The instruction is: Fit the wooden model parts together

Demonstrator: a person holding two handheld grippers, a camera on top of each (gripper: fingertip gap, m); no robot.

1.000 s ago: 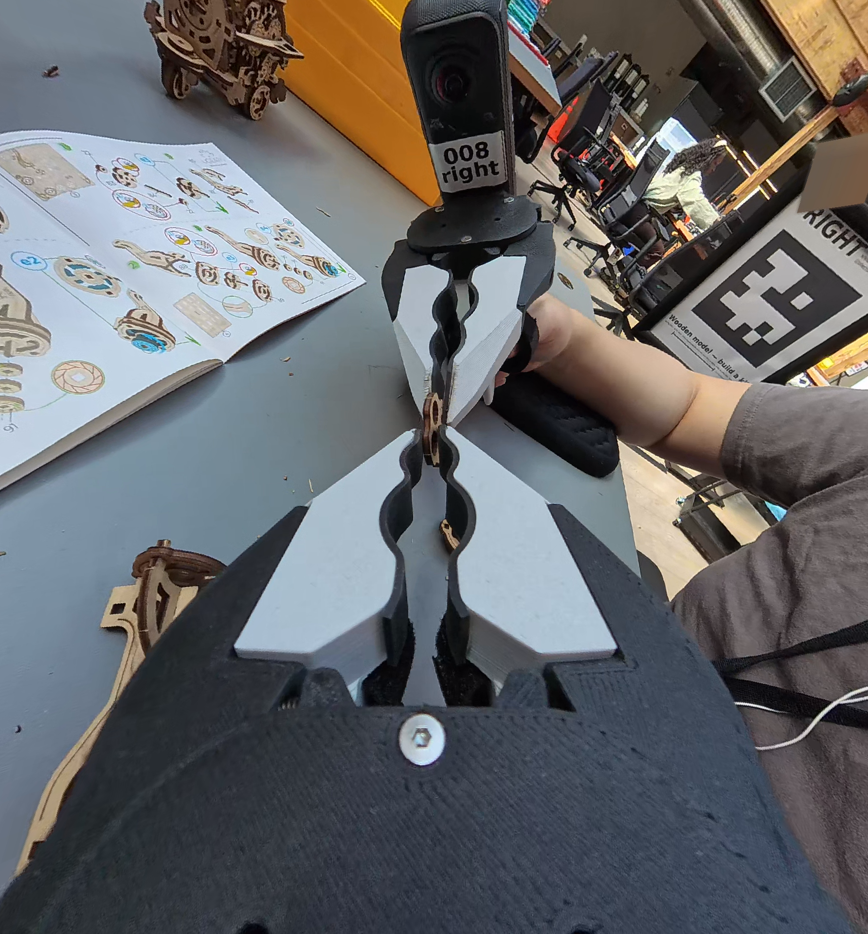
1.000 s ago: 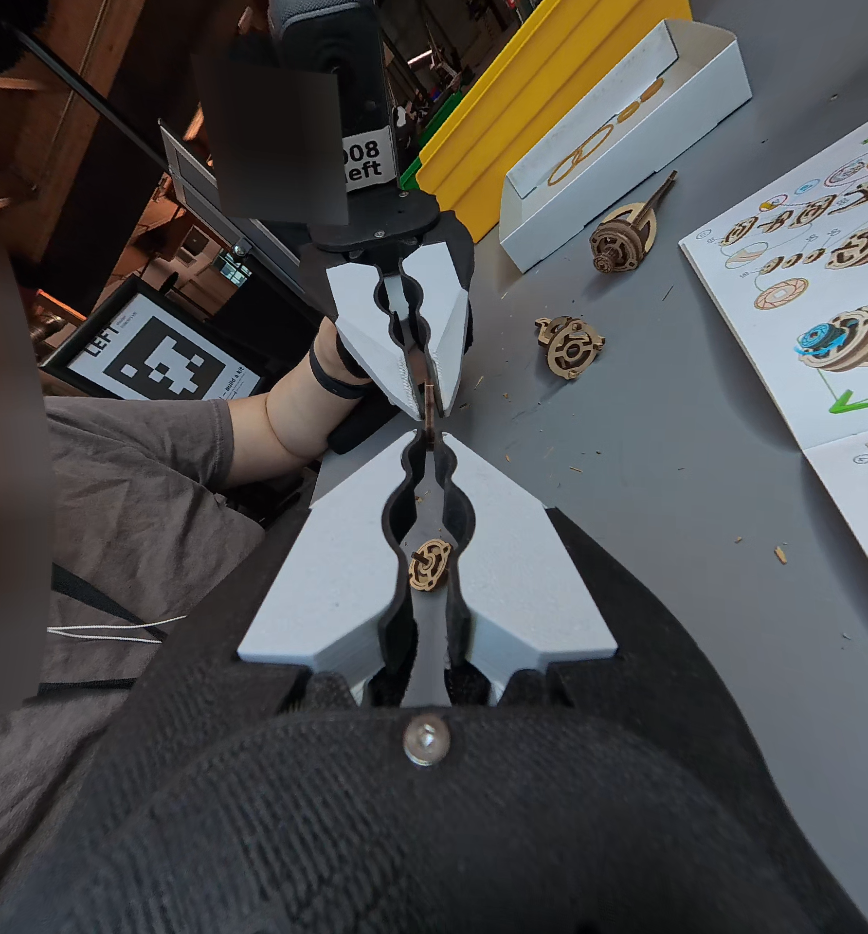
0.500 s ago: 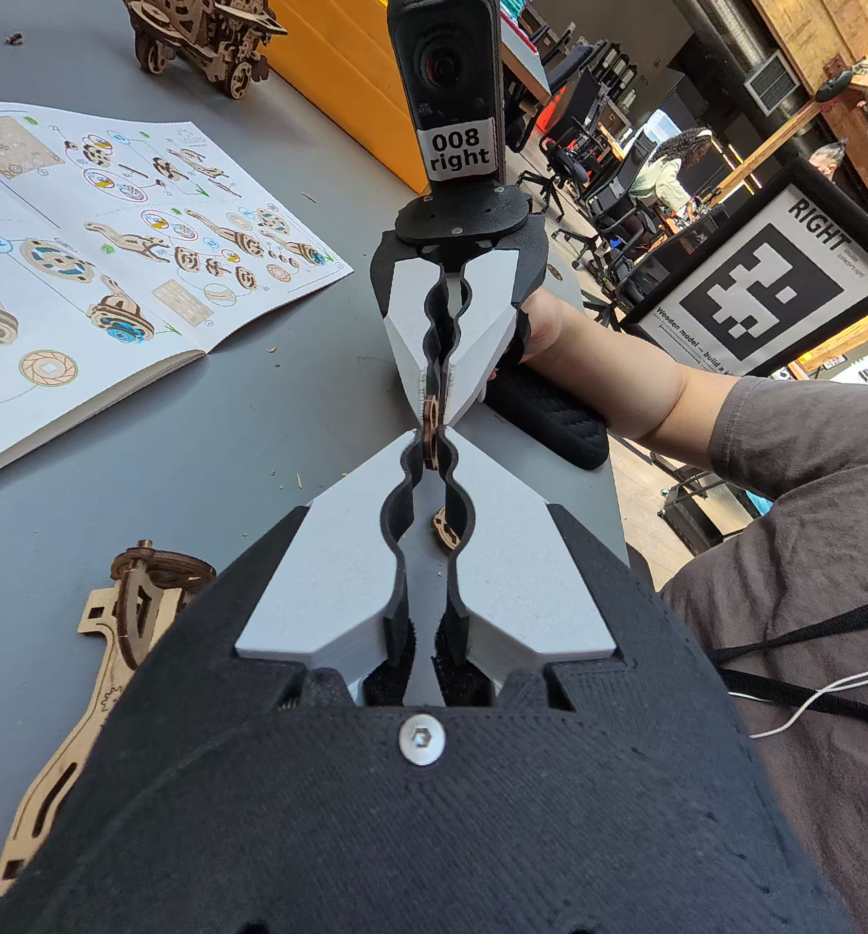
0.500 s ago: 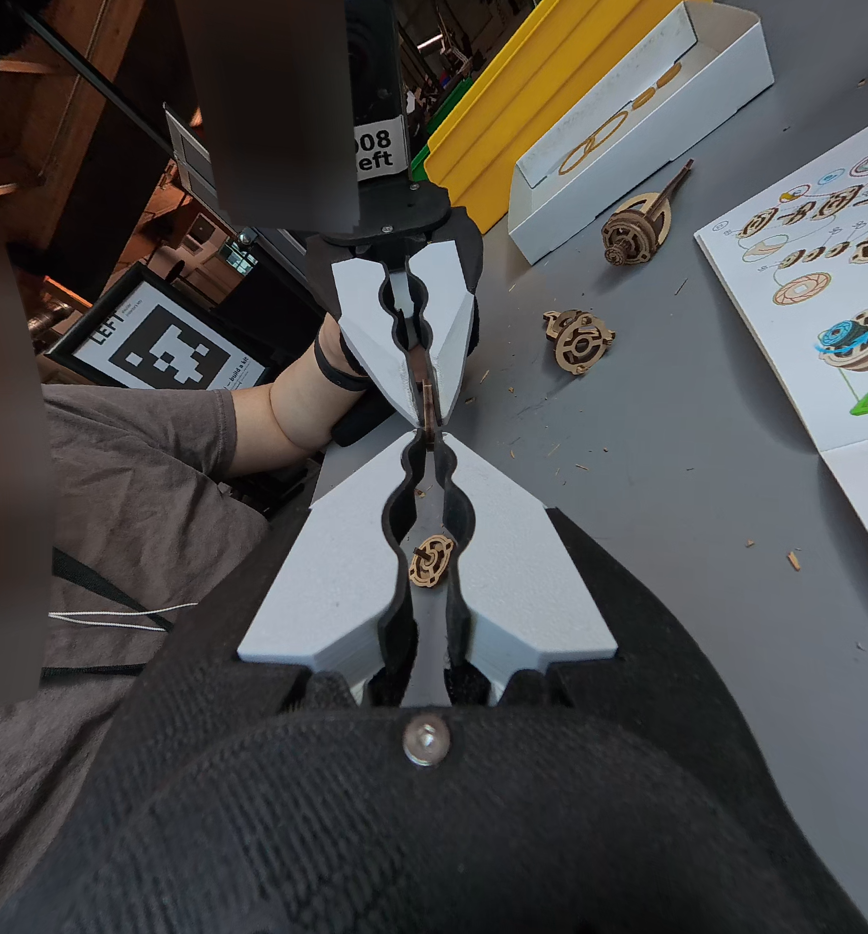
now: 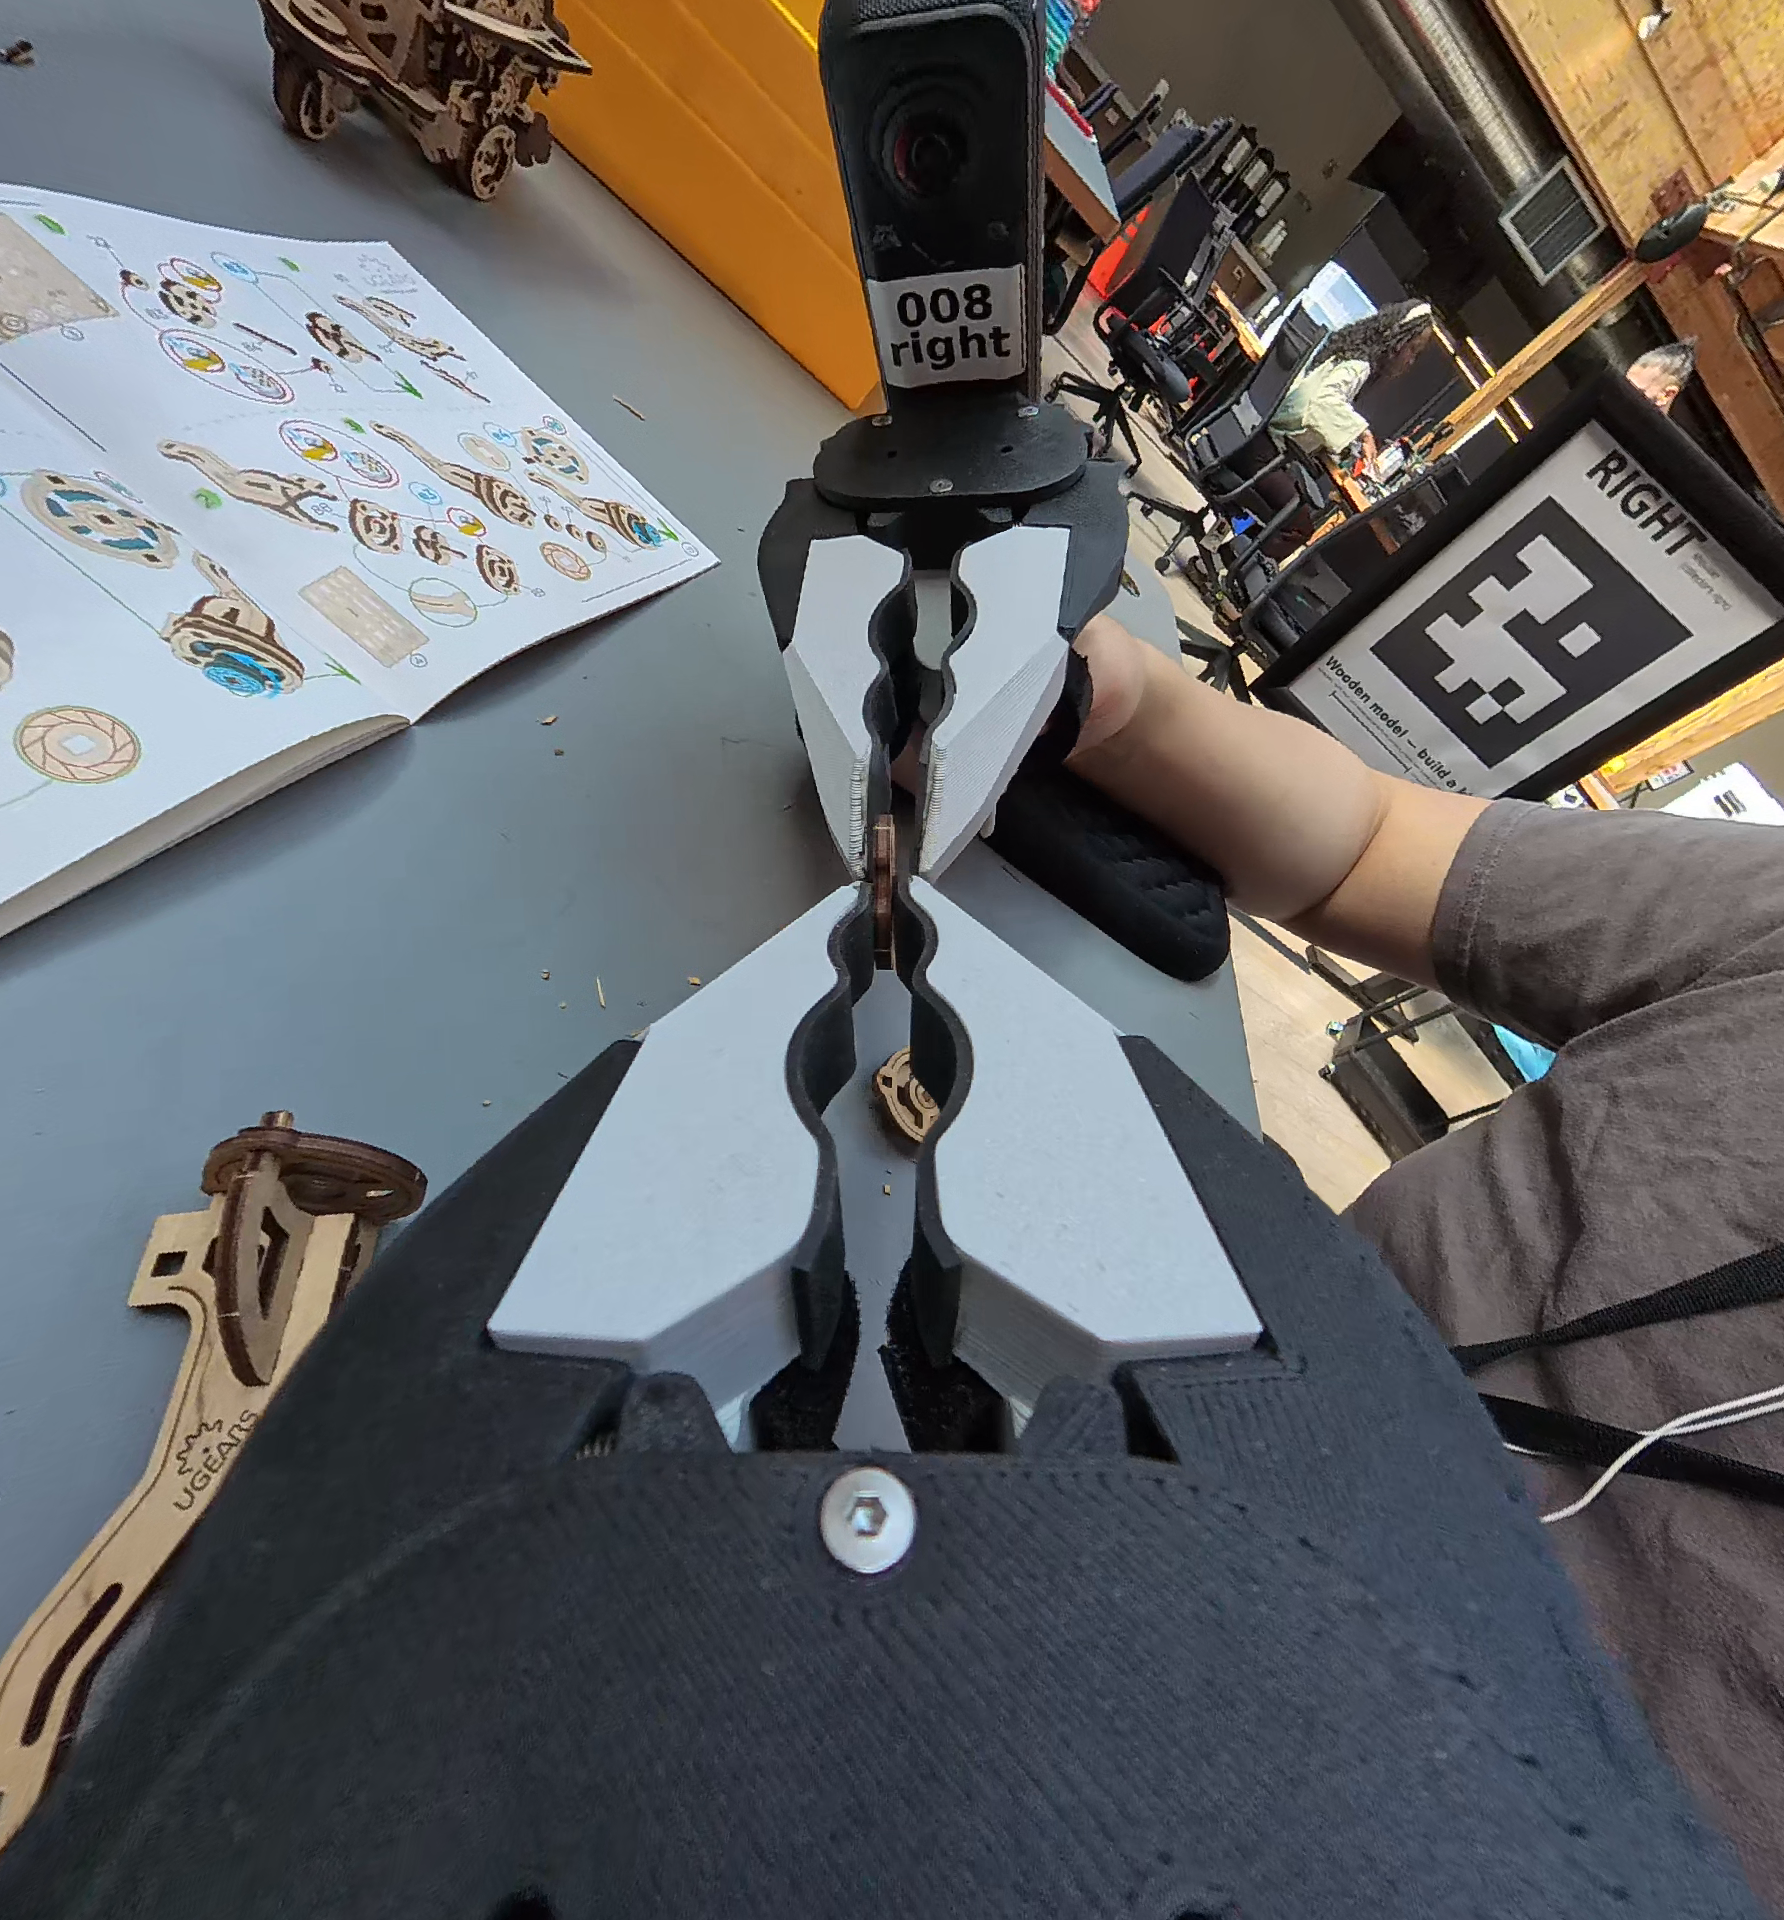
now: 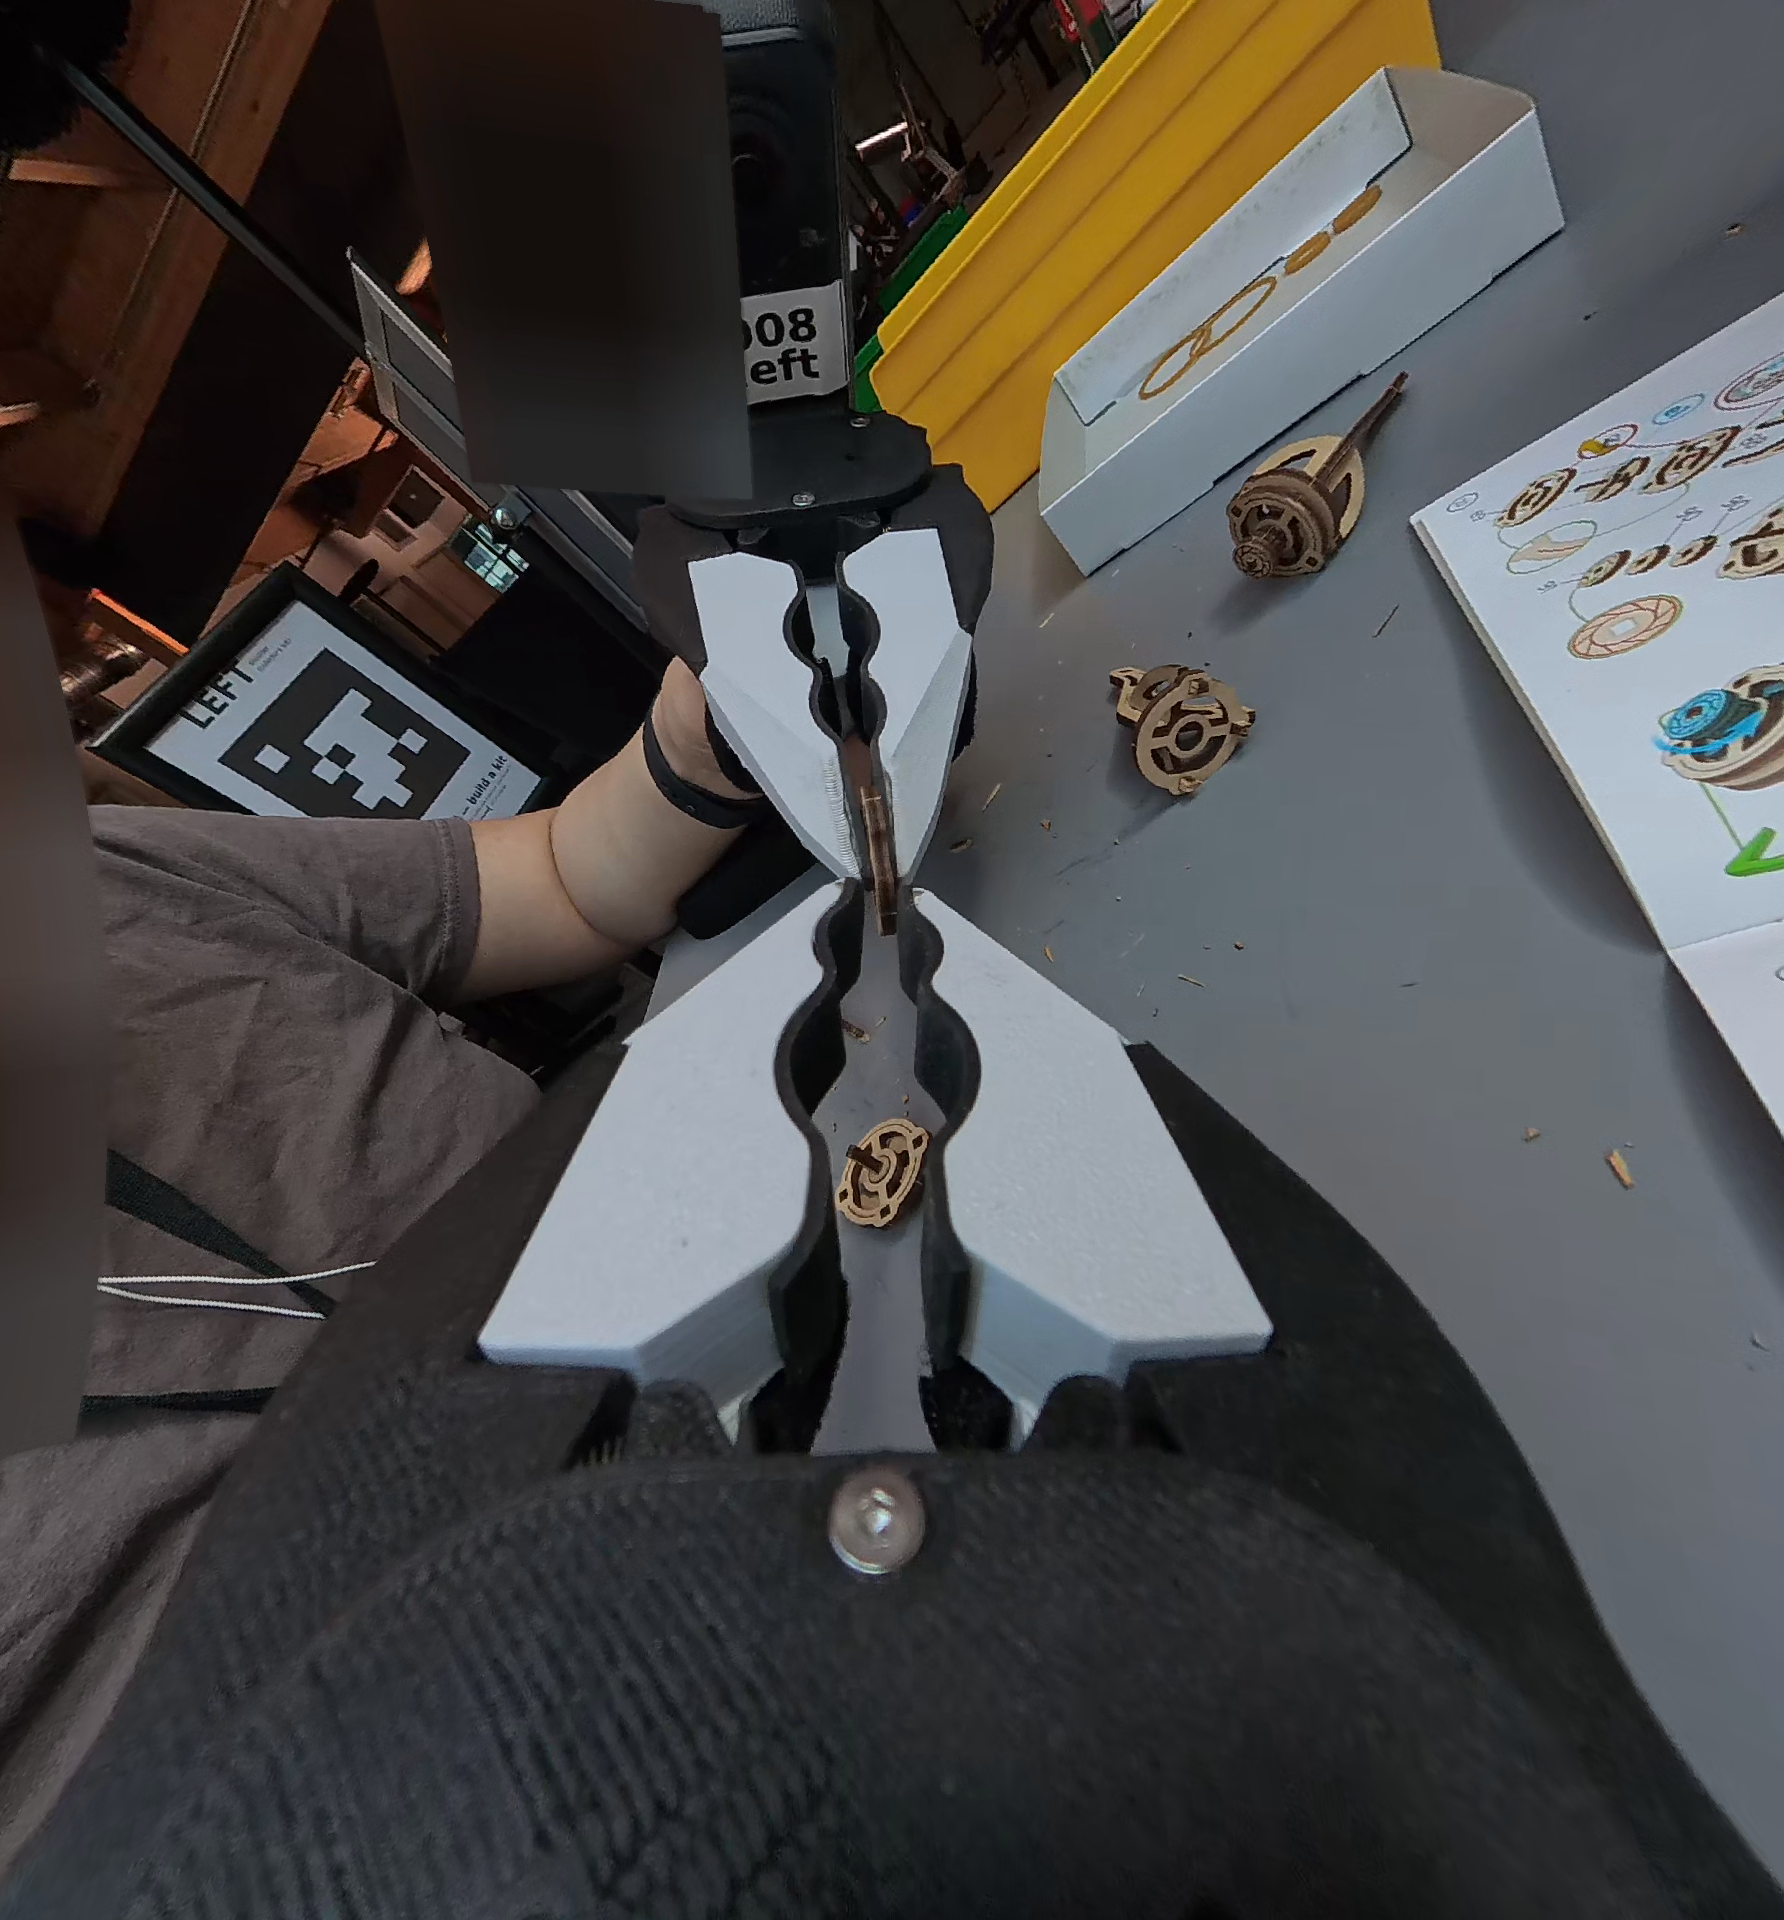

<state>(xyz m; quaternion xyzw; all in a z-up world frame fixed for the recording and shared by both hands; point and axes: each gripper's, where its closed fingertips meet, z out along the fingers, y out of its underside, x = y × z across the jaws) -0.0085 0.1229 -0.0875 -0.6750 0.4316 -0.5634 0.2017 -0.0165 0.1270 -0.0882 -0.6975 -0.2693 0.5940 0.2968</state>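
Wooden model parts (image 5: 883,883) meet edge-on where the two grippers' tips come together above the grey table (image 5: 368,987): the left gripper (image 5: 880,920) is clenched on a small thin disc, and the right gripper (image 6: 880,914), facing it tip to tip, is clenched on the same stack or on a second disc pressed against it; seen edge-on, which one cannot be told. Below the tips a small round wooden gear (image 6: 880,1187) lies on the table, half hidden by a finger in the left wrist view. Nearby lie a slotted wooden wheel assembly (image 6: 1182,727) and a hub with a shaft (image 6: 1293,511). A white cardboard tray (image 6: 1314,312) holds flat wooden rings and ovals, its far wall cut off. An open instruction booklet (image 5: 244,499) runs off the edge, and yellow bins (image 6: 1106,208) stand behind.
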